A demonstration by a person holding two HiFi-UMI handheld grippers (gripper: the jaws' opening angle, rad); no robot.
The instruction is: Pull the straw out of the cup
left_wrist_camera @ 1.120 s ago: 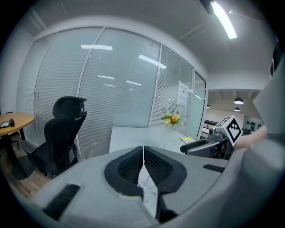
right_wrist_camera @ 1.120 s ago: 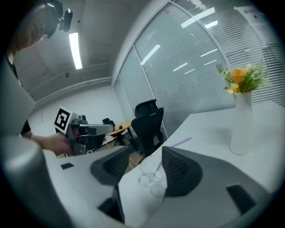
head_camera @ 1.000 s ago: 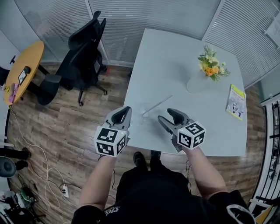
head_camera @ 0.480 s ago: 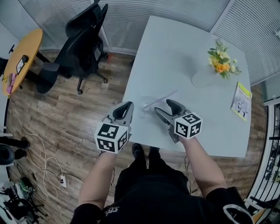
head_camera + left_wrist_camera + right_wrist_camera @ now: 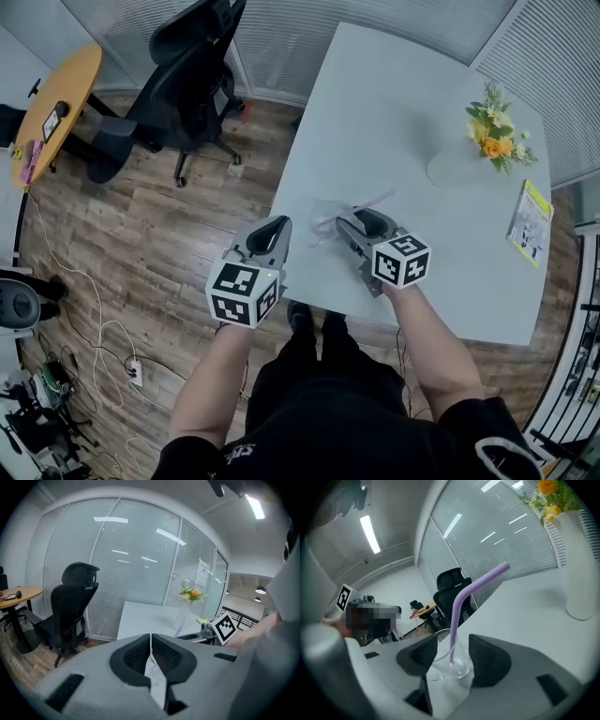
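Cup (image 5: 443,663): stands upright near the front edge of the white table (image 5: 422,112), between the 2 pads of the right gripper (image 5: 451,653).

Straw (image 5: 461,602): purple, bent. Sits in the cup, lower end at the bottom, upper end leaning out over the rim.

Right gripper: jaws apart and just closing in. Pads just beside the cup walls, no press visible.

Left gripper (image 5: 150,639): clenched, nothing between the pads. Hovers left of the cup, at the table's left edge.

Vase of flowers (image 5: 469,164): stands well apart, toward the far right.
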